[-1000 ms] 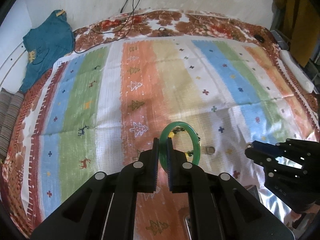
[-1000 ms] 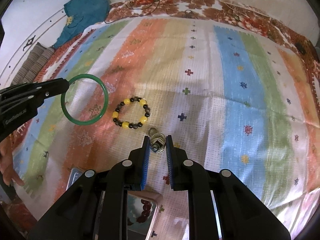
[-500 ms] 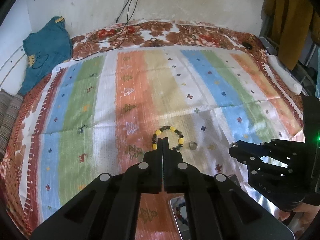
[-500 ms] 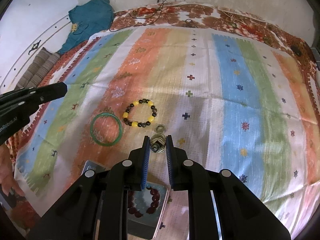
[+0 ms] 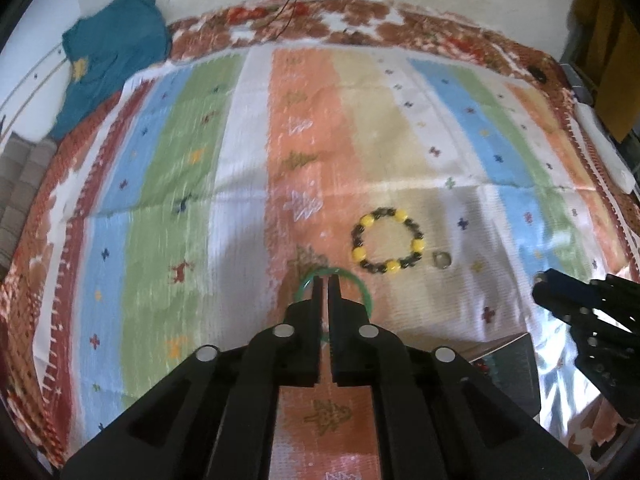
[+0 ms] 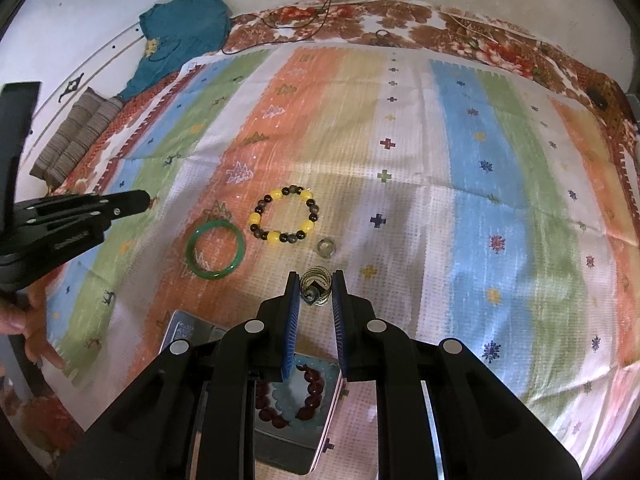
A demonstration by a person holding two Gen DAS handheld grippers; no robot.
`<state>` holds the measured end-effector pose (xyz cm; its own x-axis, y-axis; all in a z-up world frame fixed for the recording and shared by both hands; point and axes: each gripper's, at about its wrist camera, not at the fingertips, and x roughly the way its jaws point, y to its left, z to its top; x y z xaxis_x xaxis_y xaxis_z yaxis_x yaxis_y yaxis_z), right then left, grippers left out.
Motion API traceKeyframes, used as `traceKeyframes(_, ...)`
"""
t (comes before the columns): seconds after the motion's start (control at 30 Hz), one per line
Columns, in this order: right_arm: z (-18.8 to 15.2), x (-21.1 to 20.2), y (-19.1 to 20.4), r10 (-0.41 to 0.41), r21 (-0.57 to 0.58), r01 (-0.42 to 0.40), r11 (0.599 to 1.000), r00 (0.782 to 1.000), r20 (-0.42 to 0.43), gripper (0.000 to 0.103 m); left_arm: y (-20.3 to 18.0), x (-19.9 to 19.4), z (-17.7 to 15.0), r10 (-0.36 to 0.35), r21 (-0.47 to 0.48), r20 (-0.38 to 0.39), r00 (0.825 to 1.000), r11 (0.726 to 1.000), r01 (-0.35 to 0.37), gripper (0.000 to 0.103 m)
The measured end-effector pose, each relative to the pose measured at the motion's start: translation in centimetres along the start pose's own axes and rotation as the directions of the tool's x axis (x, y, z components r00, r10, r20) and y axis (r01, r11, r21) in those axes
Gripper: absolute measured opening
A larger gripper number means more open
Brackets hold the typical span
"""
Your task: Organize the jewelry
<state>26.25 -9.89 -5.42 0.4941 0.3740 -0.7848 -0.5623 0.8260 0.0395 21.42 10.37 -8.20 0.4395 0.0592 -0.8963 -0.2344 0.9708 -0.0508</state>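
Lying flat on the orange stripe of the striped woven blanket [image 6: 460,168], the smooth green bangle [image 6: 215,249] rests free, with the left gripper [image 5: 325,280] raised above it, its two black fingers drawn almost together with only a narrow slit between them and nothing in it. In the right wrist view that gripper [image 6: 142,201] sits well to the left of the bangle, clearly apart from it. Just beside the bangle, to its upper right, lies the bracelet of yellow and dark round beads [image 6: 283,214], and near that bracelet's lower right is a small silver-grey ring [image 6: 326,247].

Between the blue-padded fingers of the right gripper [image 6: 316,290] sits a coil of thin brass-coloured bangles [image 6: 317,289]; the pads stand a little apart on either side of it, and whether they actually touch the coil cannot be told. Below that gripper, an open metal box [image 6: 188,328] holds a dark red bead bracelet [image 6: 310,394] and a pale blue one [image 6: 282,398]. A teal shirt [image 6: 182,36] lies at the blanket's far left corner.
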Motion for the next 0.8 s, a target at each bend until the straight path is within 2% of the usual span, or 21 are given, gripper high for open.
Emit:
traceKeyframes(0.07, 0.0, 0.1, 0.0, 0.002, -0.003, -0.002, 1.000, 1.000, -0.006, 0.017, 0.4, 0.7, -0.1, 0.006, -0.007, -0.023, 1.000, 1.000, -0.007, 0.016)
traceKeyframes(0.13, -0.1, 0.3, 0.0, 0.000, -0.005, 0.000, 1.000, 1.000, -0.011, 0.017, 0.7, 1.6, -0.4, 0.014, -0.007, -0.047, 0.999, 1.000, -0.015, 0.023)
traceKeyframes(0.4, 0.0, 0.6, 0.0, 0.008, -0.010, -0.008, 1.000, 1.000, -0.025, 0.017, 1.5, 5.2, -0.9, 0.060, 0.009, -0.135, 0.989, 0.998, -0.059, 0.024)
traceKeyframes(0.6, 0.0, 0.6, 0.0, 0.013, -0.014, -0.014, 1.000, 0.999, -0.031, 0.017, 1.8, 7.3, -1.0, 0.041, -0.010, -0.181, 0.983, 0.999, -0.044, 0.024)
traceKeyframes(0.8, 0.0, 0.7, 0.0, 0.014, -0.013, -0.015, 1.000, 0.999, -0.033, 0.017, 1.2, 8.7, -1.3, 0.058, 0.007, -0.212, 0.976, 0.998, -0.058, 0.024)
